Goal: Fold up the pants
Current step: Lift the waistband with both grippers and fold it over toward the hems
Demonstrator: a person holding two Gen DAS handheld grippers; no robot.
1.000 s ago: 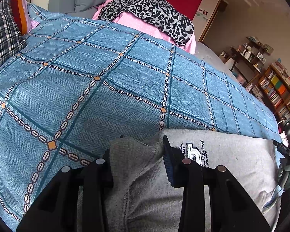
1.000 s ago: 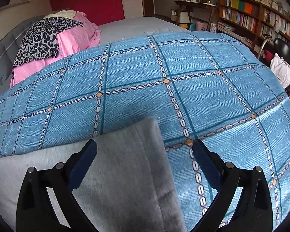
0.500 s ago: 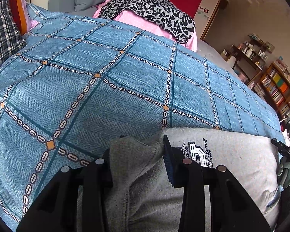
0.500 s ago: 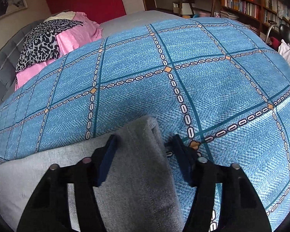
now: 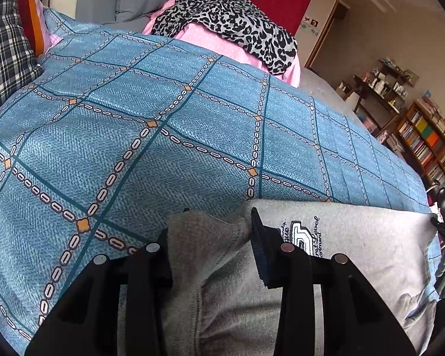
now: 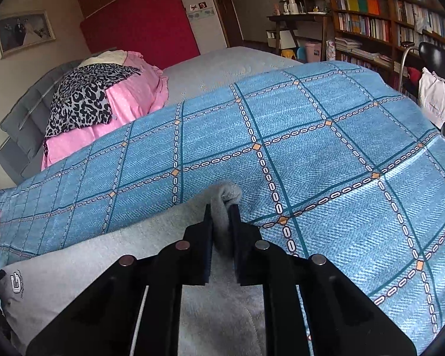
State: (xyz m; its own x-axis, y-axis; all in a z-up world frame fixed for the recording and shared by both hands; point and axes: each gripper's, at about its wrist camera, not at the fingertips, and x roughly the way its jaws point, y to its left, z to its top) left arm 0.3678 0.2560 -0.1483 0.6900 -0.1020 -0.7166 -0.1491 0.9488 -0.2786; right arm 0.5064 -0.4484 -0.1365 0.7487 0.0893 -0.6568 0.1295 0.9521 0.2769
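Observation:
Grey sweatpants (image 5: 365, 237) with a printed logo lie flat on the blue patterned bedspread (image 5: 163, 148). My left gripper (image 5: 210, 237) is shut on the bunched waistband end of the pants. In the right wrist view the pants (image 6: 89, 261) stretch to the left, and my right gripper (image 6: 221, 216) is shut on their far corner, with a fold of grey cloth pinched between the jaws and poking out at the tips.
A pink quilt with a leopard-print cloth (image 6: 86, 98) lies at the head of the bed. A plaid pillow (image 5: 6, 59) is at the left. Bookshelves (image 6: 385, 23) and a chair with white cloth (image 6: 436, 95) stand beyond the bed's right side.
My right gripper has closed from wide open onto the corner of the pants. My left gripper keeps its hold on the waistband and has shifted slightly.

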